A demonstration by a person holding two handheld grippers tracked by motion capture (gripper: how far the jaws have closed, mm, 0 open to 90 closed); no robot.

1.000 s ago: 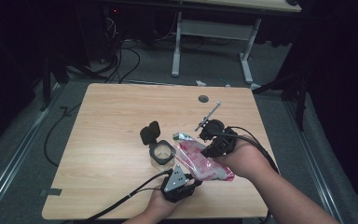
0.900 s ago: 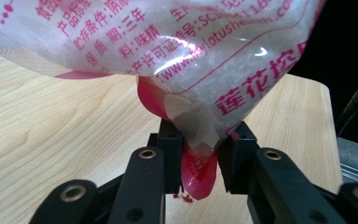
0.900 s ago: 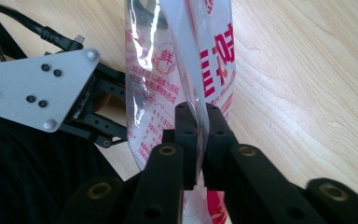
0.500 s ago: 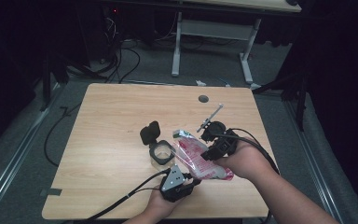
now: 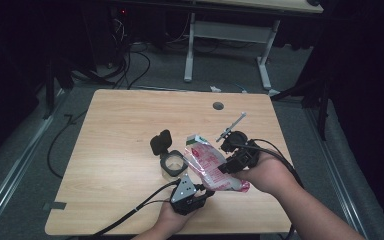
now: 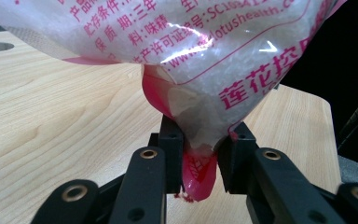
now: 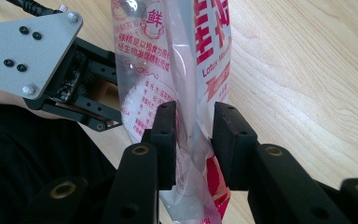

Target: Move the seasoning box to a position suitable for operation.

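Dark floor, cables and a second table's legs ring the wooden bench [image 5: 120, 150], whose far and left parts lie bare. Near the front edge, the person's left hand [image 5: 167, 224] comes up from the bottom of the high view, and its left tool [image 5: 203, 191] points up and away toward the bag [image 5: 211, 167]. Seen from the left gripper view, that tool [image 6: 200, 147] is pinching the pink bottom corner of the bag [image 6: 186, 51], pads pressed against the plastic, with the bag's bulk of white grains swelling above. The right forearm reaches in from the lower right, and the right tool [image 5: 225, 165] aims leftward at the bag's middle. From the right gripper view, this tool [image 7: 194, 137] has the bag [image 7: 186, 56] between its jaws, which have just been opening; small gaps show beside the film, so the pads sit spread and do not press it. The bag slants above the bench, its torn top end toward a small open jar [image 5: 172, 163] with a black flip lid [image 5: 160, 142], just left of it. A thin metal rod [image 5: 231, 127] lies beyond the right tool. Free room lies left of the jar and toward the far edge, where a cable hole [image 5: 218, 106] sits.
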